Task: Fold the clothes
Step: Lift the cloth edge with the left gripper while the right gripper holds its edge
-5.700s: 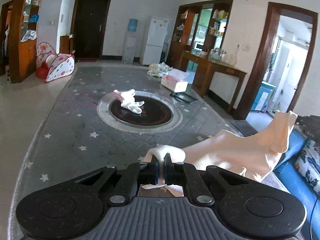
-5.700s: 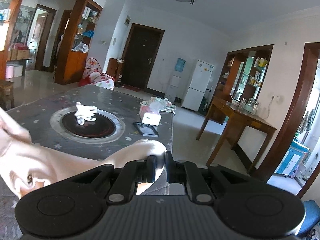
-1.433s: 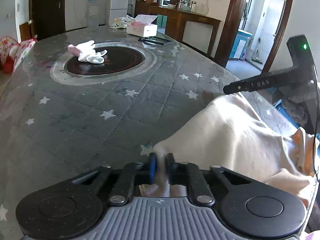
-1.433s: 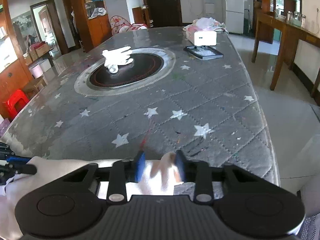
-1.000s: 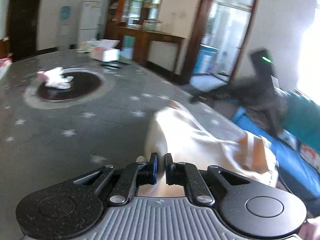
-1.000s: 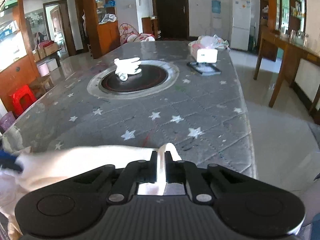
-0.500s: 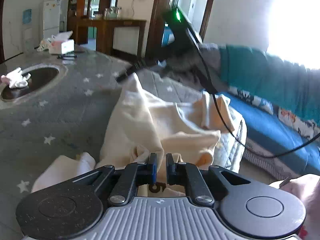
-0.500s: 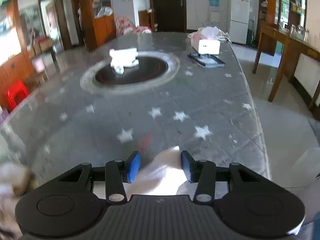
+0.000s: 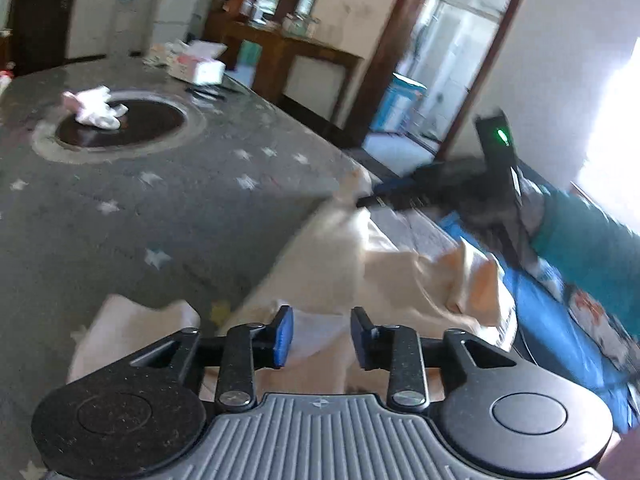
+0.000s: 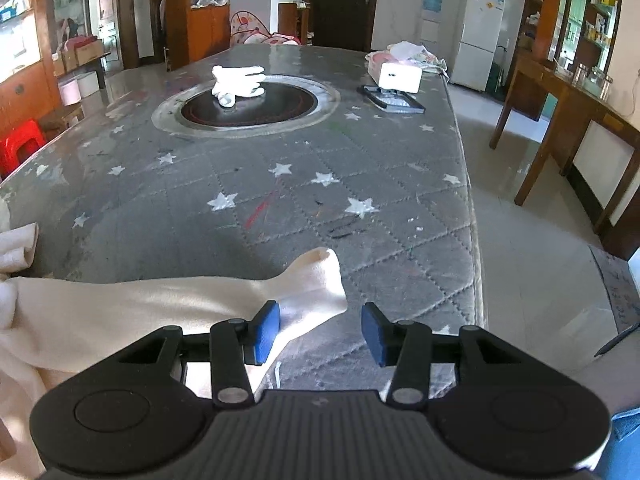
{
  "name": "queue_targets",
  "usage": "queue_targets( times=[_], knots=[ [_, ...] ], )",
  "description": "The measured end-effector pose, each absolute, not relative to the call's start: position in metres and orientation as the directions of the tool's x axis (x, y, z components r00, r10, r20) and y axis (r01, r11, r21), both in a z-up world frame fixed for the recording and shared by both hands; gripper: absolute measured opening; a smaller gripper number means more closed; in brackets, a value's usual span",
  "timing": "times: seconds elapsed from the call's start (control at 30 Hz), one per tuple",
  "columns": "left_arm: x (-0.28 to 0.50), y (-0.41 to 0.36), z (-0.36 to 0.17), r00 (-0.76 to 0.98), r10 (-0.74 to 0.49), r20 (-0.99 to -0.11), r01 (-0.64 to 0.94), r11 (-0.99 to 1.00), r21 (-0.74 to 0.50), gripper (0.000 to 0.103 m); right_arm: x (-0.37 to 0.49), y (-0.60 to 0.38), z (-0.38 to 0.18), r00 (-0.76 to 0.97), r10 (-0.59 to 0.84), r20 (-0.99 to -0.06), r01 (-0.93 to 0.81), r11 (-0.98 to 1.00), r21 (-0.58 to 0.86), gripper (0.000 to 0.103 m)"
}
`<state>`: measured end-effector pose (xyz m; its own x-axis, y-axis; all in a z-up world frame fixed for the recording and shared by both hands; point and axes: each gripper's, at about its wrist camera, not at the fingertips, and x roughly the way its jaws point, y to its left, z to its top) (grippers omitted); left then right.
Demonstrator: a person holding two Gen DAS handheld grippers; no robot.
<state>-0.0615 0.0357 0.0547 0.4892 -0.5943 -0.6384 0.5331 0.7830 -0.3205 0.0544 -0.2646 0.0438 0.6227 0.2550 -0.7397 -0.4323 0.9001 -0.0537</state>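
Observation:
A cream garment [image 9: 348, 272] lies crumpled on the near edge of the grey star-patterned table [image 9: 168, 208]. My left gripper [image 9: 322, 338] is open just over the cloth, holding nothing. In the right wrist view the garment's sleeve or leg [image 10: 168, 300] stretches across the near table edge, its end between the open jaws of my right gripper [image 10: 320, 334]. The right gripper also shows in the left wrist view [image 9: 404, 196], blurred, at the garment's far corner.
A white cloth bundle [image 10: 238, 84] lies on the round dark inset [image 10: 248, 108] mid-table. A tissue box [image 10: 396, 74] and a dark tray [image 10: 394, 100] sit far right. A blue sofa [image 9: 568, 344] lies beside the table. A wooden sideboard [image 10: 568, 120] stands right.
Both grippers have opened and let go of the garment, which now rests on the table edge. The left wrist view has swung back toward the table.

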Motion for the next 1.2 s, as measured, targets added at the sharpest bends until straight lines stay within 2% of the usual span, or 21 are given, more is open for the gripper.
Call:
queue_targets(
  times=[0.1, 0.2, 0.3, 0.33, 0.4, 0.47, 0.6, 0.83, 1.0, 1.2],
  knots=[
    [-0.065, 0.038, 0.060, 0.493, -0.597, -0.632, 0.544, 0.779, -0.312, 0.039, 0.058, -0.264, 0.050, 0.643, 0.272, -0.716, -0.429, 0.902, -0.042, 0.046],
    [-0.059, 0.050, 0.072, 0.540, -0.612, -0.577, 0.509, 0.784, -0.355, 0.041, 0.064, -0.262, 0.055, 0.651, 0.299, -0.697, -0.428, 0.904, -0.012, 0.046],
    [-0.043, 0.058, 0.075, 0.573, -0.600, -0.559, 0.453, 0.800, -0.393, 0.041, 0.073, -0.254, 0.054, 0.648, 0.304, -0.699, -0.434, 0.901, -0.010, 0.043],
    [-0.038, 0.059, 0.072, 0.571, -0.595, -0.565, 0.436, 0.803, -0.405, 0.041, 0.076, -0.252, 0.052, 0.641, 0.305, -0.704, -0.437, 0.899, -0.008, 0.041],
    [-0.028, 0.060, 0.063, 0.559, -0.584, -0.588, 0.404, 0.811, -0.423, 0.041, 0.082, -0.247, 0.046, 0.622, 0.306, -0.720, -0.446, 0.895, -0.005, 0.020],
    [-0.022, 0.060, 0.053, 0.543, -0.566, -0.620, 0.373, 0.824, -0.426, 0.041, 0.083, -0.243, 0.045, 0.629, 0.297, -0.719, -0.442, 0.897, -0.016, 0.015],
    [-0.026, 0.060, 0.037, 0.511, -0.517, -0.687, 0.346, 0.855, -0.386, 0.044, 0.077, -0.245, 0.052, 0.653, 0.308, -0.693, -0.441, 0.897, -0.017, 0.013],
    [-0.031, 0.056, 0.031, 0.477, -0.504, -0.720, 0.367, 0.859, -0.358, 0.045, 0.067, -0.256, 0.043, 0.646, 0.283, -0.709, -0.434, 0.900, -0.036, 0.013],
    [-0.032, 0.053, 0.030, 0.485, -0.495, -0.721, 0.388, 0.861, -0.330, 0.027, 0.067, -0.257, 0.047, 0.656, 0.290, -0.697, -0.430, 0.902, -0.030, 0.012],
    [-0.034, 0.056, 0.048, 0.568, -0.476, -0.672, 0.403, 0.872, -0.277, 0.019, 0.073, -0.249, 0.062, 0.684, 0.304, -0.663, -0.435, 0.900, -0.035, 0.011]
  ],
)
